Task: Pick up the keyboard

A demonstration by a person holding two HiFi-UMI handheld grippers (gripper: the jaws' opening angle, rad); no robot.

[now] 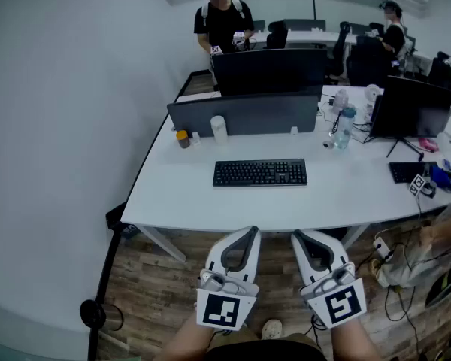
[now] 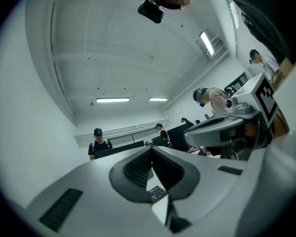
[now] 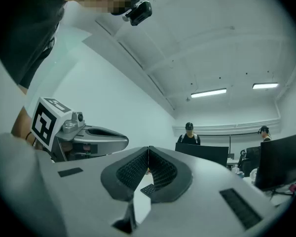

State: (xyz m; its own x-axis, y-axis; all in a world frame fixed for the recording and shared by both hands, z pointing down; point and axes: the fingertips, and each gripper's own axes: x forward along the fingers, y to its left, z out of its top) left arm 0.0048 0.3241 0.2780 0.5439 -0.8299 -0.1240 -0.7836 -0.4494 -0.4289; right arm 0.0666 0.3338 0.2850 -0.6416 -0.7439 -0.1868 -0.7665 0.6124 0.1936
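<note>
Only your head view showed the flat black keyboard [image 1: 260, 172] whole, centred on the white table [image 1: 173, 194]; the gripper views caught a sliver beneath ribbed dark pads [image 2: 138, 168]; your left gripper [image 1: 249, 232] and right gripper [image 1: 298, 235] had jaws pressed together, empty.

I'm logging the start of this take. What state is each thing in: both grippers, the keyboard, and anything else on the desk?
Left gripper: shut, empty, short of the desk edge.
Right gripper: shut, empty, short of the desk edge.
Flat black keyboard: lying flat on the white desk, untouched.
Clear water bottle with blue cap: upright, capped.
White cylindrical cup: upright.
</note>
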